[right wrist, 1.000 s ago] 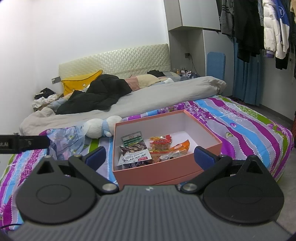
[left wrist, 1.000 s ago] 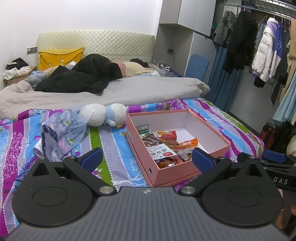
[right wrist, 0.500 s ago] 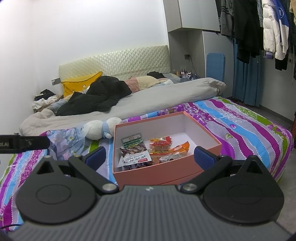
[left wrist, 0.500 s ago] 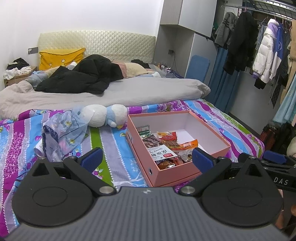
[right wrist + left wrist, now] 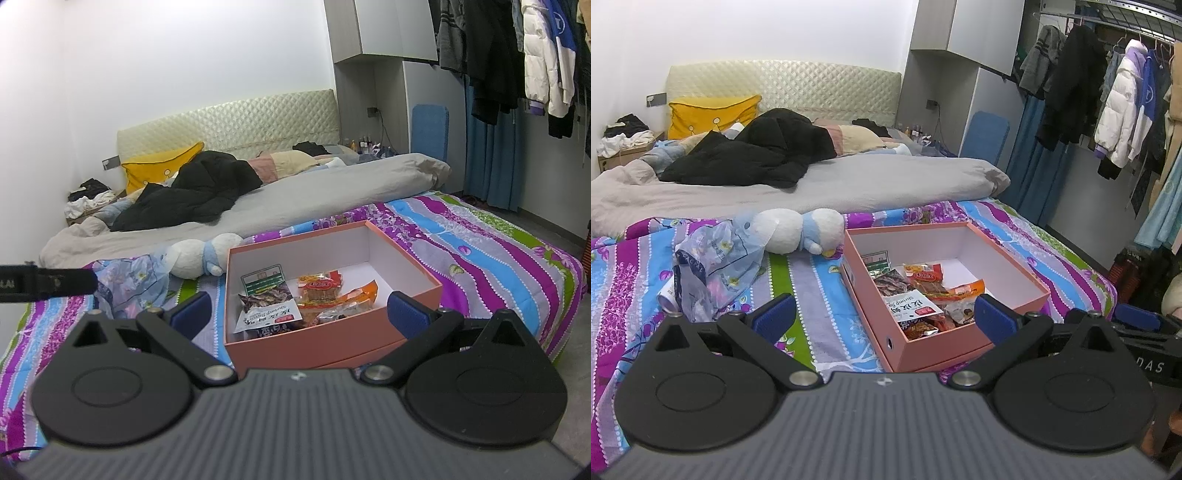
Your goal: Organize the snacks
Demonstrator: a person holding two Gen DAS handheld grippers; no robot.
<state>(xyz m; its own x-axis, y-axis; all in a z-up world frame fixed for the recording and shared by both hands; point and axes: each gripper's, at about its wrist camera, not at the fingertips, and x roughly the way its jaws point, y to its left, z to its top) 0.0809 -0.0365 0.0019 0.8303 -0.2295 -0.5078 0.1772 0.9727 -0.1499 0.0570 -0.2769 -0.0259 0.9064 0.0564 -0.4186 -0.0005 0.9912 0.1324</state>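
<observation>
Soft striped bedding (image 5: 820,295) could let the pink box (image 5: 332,343) of snack packets (image 5: 267,314) tip under a careless reach, both the left gripper (image 5: 884,314) and right gripper (image 5: 301,308) being spread apart and empty.

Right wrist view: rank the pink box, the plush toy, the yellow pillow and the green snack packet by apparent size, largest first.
1. pink box
2. and 3. plush toy and yellow pillow: alike, and the pillow lies farther off, so unranked
4. green snack packet

Your right gripper (image 5: 301,308) hangs with fingers spread wide, just near of the pink box (image 5: 399,258) holding snack packets (image 5: 295,299) on the striped bedspread (image 5: 498,251).
</observation>
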